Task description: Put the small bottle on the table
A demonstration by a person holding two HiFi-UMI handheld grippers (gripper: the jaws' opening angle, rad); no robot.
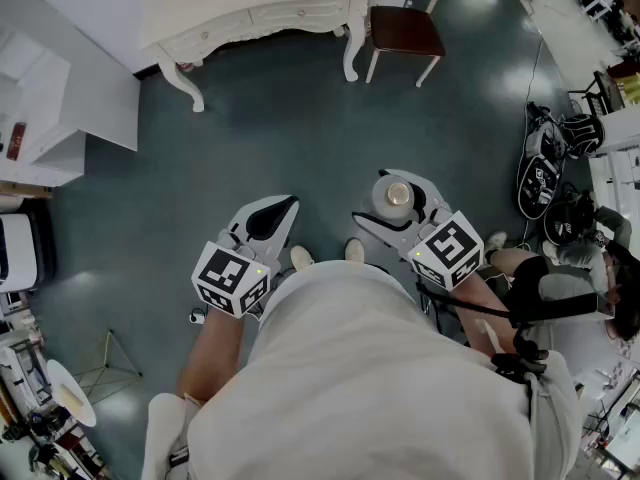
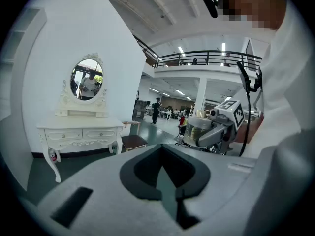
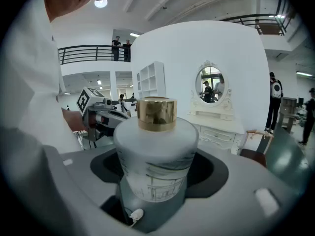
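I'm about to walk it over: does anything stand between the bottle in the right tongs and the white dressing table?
Nothing visible does. Only floor lies between the small bottle, gripped in the right tongs, and the dressing table. The chair stands beside the table's right end, off that path.

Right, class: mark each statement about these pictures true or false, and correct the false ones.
1. The right gripper holds a bottle with a gold cap. True.
2. The left gripper holds a second bottle. False: nothing is between its jaws.
3. The bottle stands on the white dressing table. False: it is in the right gripper, over the floor, away from the table.
4. A chair stands beside the dressing table. True.
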